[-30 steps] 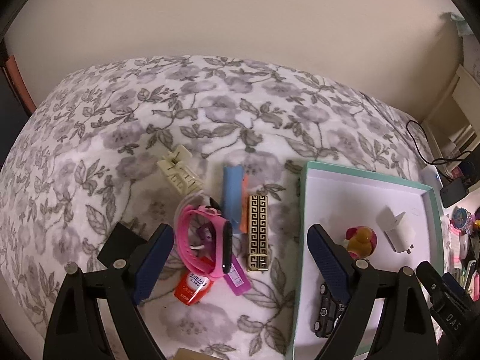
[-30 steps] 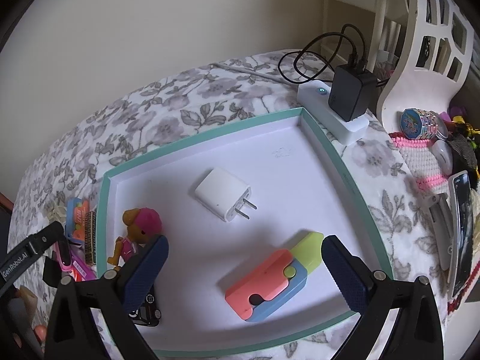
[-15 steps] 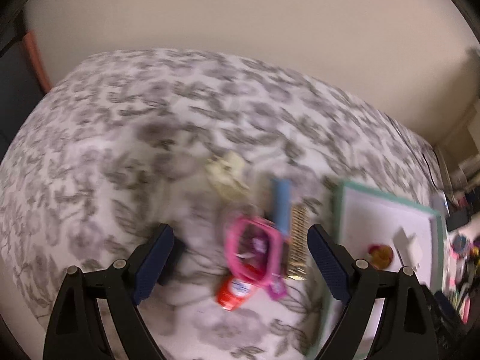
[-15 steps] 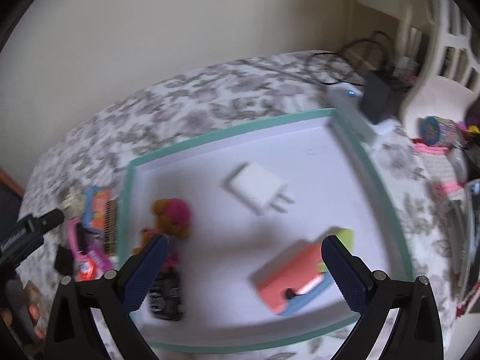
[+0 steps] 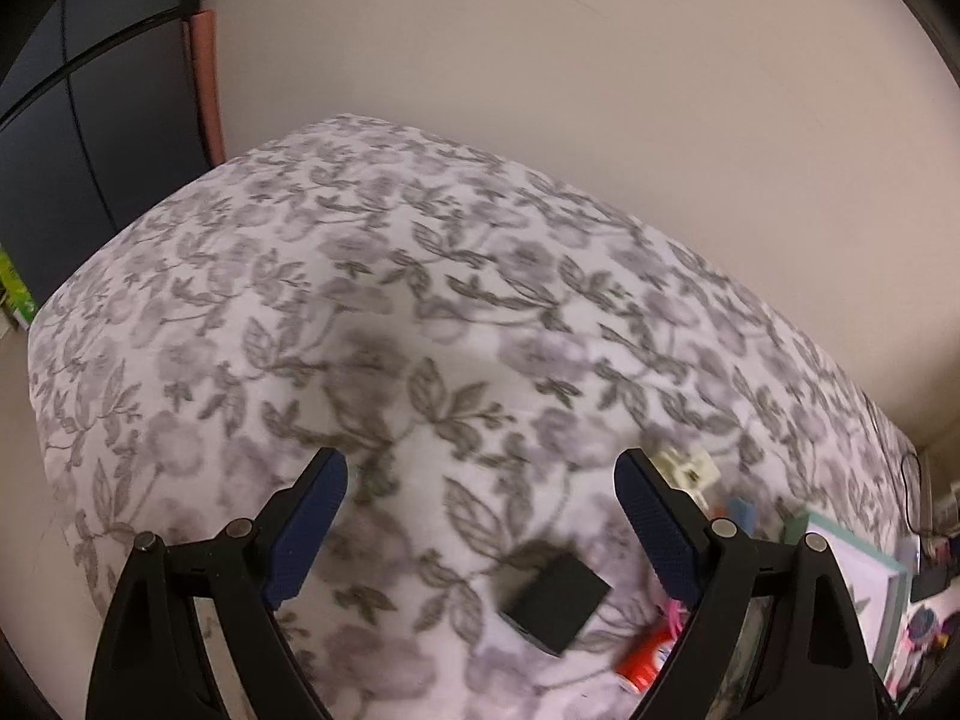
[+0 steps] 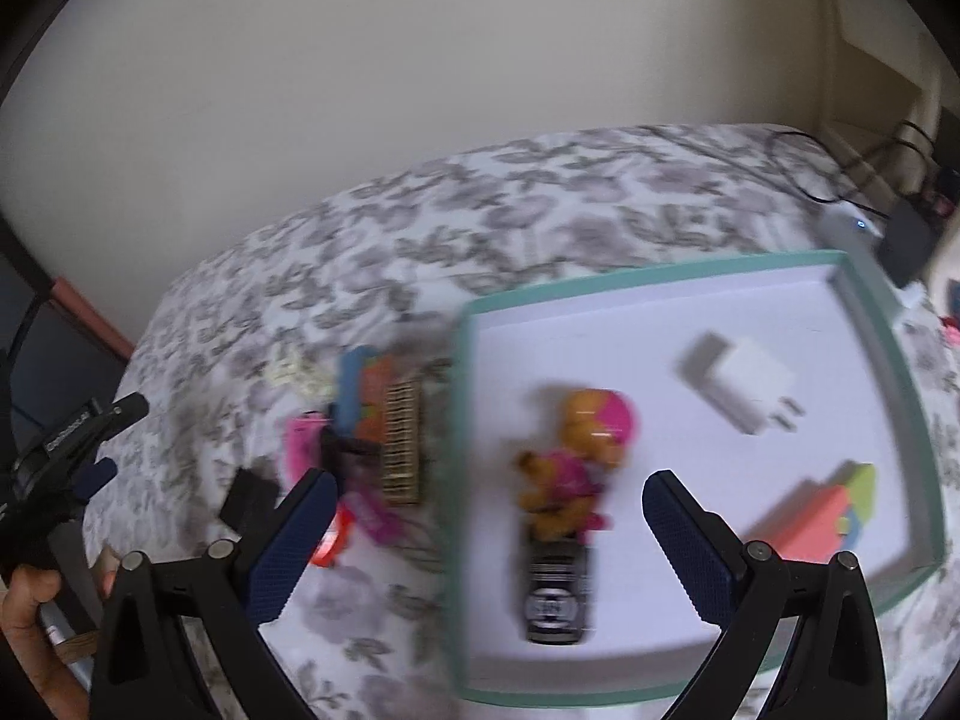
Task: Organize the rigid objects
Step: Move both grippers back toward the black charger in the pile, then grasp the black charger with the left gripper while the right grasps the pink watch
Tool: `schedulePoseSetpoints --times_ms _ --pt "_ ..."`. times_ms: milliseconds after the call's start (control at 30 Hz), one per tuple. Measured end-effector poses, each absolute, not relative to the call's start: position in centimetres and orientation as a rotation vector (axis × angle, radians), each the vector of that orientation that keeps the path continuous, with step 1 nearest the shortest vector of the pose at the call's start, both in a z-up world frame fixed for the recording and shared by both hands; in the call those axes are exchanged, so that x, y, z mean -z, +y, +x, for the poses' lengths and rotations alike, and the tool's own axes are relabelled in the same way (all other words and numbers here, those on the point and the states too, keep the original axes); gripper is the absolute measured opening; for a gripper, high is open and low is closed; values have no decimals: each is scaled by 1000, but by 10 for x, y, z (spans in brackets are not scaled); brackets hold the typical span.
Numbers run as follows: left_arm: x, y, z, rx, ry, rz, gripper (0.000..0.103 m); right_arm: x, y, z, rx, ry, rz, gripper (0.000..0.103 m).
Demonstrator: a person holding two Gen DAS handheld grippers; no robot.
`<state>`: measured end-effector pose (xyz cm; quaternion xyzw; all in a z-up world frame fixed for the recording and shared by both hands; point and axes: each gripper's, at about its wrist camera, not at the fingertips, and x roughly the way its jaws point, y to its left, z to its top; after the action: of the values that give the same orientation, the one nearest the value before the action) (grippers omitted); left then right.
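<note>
My left gripper is open and empty above bare floral bedspread. A small black box lies just below and right of its gap. A cream clip and a red-orange item peek out by its right finger. My right gripper is open and empty over the left rim of the teal-edged tray. The tray holds a doll, a black toy car, a white charger and a coral block. Left of it lie a gold patterned bar, a blue-orange piece and a pink watch.
A hand holds the left gripper's handle at the left edge of the right wrist view. A white power strip with a black adapter sits beyond the tray's far right corner. The bed meets a beige wall behind, and dark furniture stands to the left.
Both views have swung left. The left gripper left the pile of items and now faces bare bedspread and the black box. The right gripper shifted from the tray's middle to its left rim.
</note>
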<state>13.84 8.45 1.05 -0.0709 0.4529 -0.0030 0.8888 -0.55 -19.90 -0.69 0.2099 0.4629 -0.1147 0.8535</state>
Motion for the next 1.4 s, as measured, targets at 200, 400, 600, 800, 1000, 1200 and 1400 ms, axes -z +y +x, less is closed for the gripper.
schedulePoseSetpoints --times_ms 200,400,600,800,1000,1200,1400 --pt "-1 93 143 4 978 -160 91 17 -164 17 186 1008 387 103" --pt "28 78 144 22 1090 -88 91 32 -139 34 163 1055 305 103" --pt "55 72 146 35 1196 -68 91 47 -121 48 144 1095 240 103" --pt "66 74 148 37 1241 -79 91 58 -104 59 136 1116 171 100" --pt "71 77 149 43 1282 -104 91 64 -92 69 134 1123 103 85" --pt "68 73 149 78 1295 -119 91 65 -86 72 128 1123 63 66" --pt "70 62 148 121 1316 -96 91 65 -88 70 119 1131 77 51"
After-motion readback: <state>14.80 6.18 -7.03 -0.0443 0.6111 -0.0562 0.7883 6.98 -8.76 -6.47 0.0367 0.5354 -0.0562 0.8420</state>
